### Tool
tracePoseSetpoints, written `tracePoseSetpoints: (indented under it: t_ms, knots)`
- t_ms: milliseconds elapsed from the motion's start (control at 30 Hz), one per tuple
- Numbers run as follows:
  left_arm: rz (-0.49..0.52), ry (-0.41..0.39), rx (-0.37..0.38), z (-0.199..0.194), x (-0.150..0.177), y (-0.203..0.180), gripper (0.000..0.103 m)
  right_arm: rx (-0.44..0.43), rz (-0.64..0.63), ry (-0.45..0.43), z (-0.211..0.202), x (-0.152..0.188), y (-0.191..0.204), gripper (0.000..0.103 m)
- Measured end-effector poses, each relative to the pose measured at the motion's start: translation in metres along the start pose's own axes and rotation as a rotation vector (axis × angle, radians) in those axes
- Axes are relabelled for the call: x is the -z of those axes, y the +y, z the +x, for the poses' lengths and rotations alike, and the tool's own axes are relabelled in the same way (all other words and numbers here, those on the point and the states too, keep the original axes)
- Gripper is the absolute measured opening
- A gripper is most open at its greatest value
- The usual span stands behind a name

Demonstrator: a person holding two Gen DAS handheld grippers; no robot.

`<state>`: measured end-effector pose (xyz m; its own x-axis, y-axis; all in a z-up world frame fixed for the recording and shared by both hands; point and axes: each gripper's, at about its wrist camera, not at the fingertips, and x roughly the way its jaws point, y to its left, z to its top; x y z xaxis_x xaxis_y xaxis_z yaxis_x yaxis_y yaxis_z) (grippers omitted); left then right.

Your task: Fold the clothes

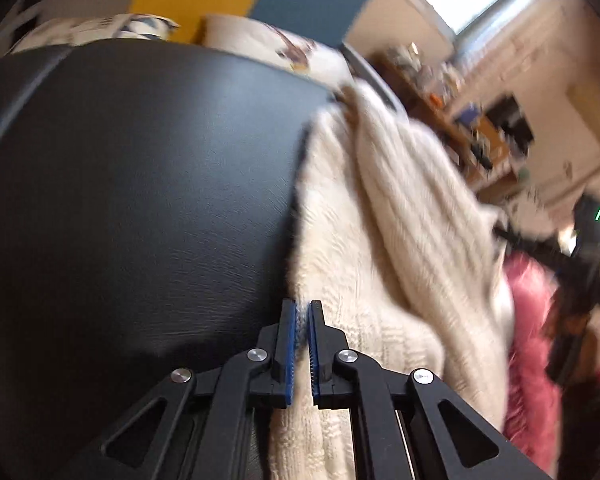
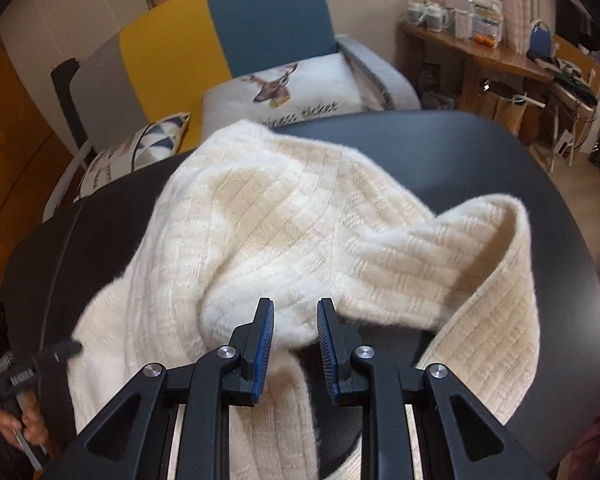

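A cream knitted sweater (image 2: 284,240) lies rumpled on the round black bench (image 2: 480,168), covering most of its middle, with one ribbed band curling up toward the bench's right edge. The left gripper (image 1: 302,312) is pinched nearly closed on the sweater's edge, a tuft of cream knit showing between its blue pads (image 1: 289,344), at the bench's left side. The right gripper (image 2: 295,310) stands partly parted at the near edge of the bench, its fingers straddling a fold of the sweater (whether the pads actually touch the knit, I cannot tell). Behind the bench sits a sofa (image 2: 220,40) with a deer-print cushion (image 2: 288,92). A pink garment (image 1: 532,340) hangs just beyond the sweater in the left view.
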<state>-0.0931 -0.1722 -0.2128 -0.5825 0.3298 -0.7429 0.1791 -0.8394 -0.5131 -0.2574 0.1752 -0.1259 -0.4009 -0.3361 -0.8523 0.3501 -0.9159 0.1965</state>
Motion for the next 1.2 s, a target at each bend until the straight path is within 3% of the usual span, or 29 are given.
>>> tracePoseSetpoints:
  t_ms: [100, 200, 367, 467, 567, 733, 1200]
  knots:
    - [-0.042, -0.083, -0.034, -0.043, -0.015, 0.023, 0.005, -0.010, -0.059, 0.026, 0.001, 0.016, 0.016, 0.022]
    - [-0.048, -0.157, -0.115, -0.087, -0.041, 0.047, 0.005, -0.040, -0.088, 0.061, 0.003, 0.031, 0.033, 0.022]
    - [-0.035, -0.207, -0.377, -0.141, -0.090, 0.094, 0.005, -0.030, -0.153, 0.091, 0.007, 0.046, 0.061, 0.022]
    - [-0.039, -0.218, -0.468, -0.171, -0.100, 0.121, 0.005, -0.050, -0.167, 0.058, 0.007, 0.036, 0.082, 0.022]
    - [0.015, -0.226, -0.496, -0.182, -0.094, 0.118, 0.005, -0.119, -0.202, 0.022, 0.016, 0.018, 0.122, 0.022]
    - [0.032, -0.237, -0.494, -0.186, -0.076, 0.112, 0.005, -0.087, -0.206, 0.035, 0.067, -0.013, 0.177, 0.024]
    - [-0.032, -0.156, -0.586, -0.171, -0.038, 0.174, 0.005, 0.264, -0.264, 0.163, 0.134, -0.019, 0.121, 0.027]
